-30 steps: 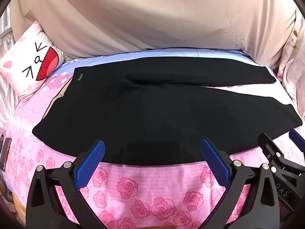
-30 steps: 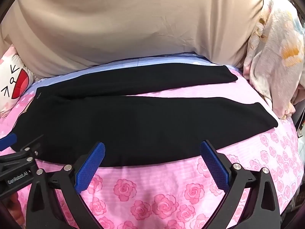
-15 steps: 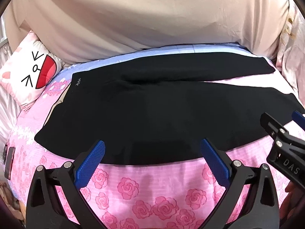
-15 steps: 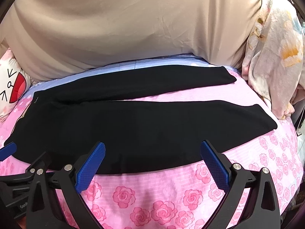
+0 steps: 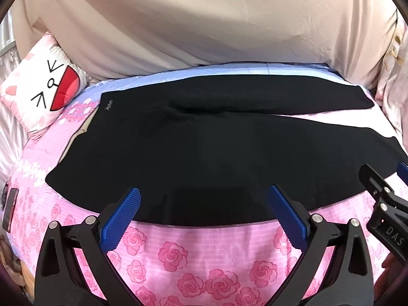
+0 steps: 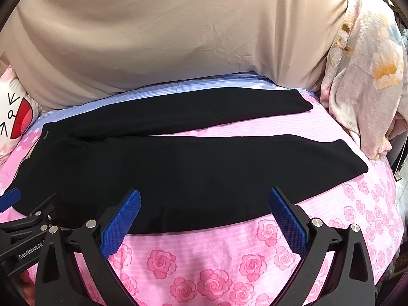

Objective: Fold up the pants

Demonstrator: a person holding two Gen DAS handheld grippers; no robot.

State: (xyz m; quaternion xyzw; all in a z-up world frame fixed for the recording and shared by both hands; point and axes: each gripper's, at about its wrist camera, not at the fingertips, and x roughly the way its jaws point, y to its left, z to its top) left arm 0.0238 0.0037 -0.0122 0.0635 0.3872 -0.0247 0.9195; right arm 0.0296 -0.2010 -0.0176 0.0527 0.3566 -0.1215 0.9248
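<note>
Black pants point(image 5: 204, 148) lie flat on the pink rose bedsheet point(image 5: 178, 255), waistband at the left, two legs spread to the right. They also show in the right wrist view point(image 6: 191, 168). My left gripper point(image 5: 204, 204) is open and empty, hovering over the near hem edge by the hip. My right gripper point(image 6: 204, 206) is open and empty over the near leg's front edge. The right gripper shows at the right edge of the left wrist view point(image 5: 382, 209). The left gripper shows at the lower left of the right wrist view point(image 6: 28, 227).
A white cat-face pillow point(image 5: 43, 91) lies at the left head of the bed. A beige curtain point(image 5: 204, 25) hangs behind the bed. A floral quilt point(image 6: 364, 76) is piled at the right. A dark phone-like object point(image 5: 9, 209) lies at the bed's left edge.
Both grippers have shifted a little over the near edge of the pants. Both stay open, and the pants have not moved.
</note>
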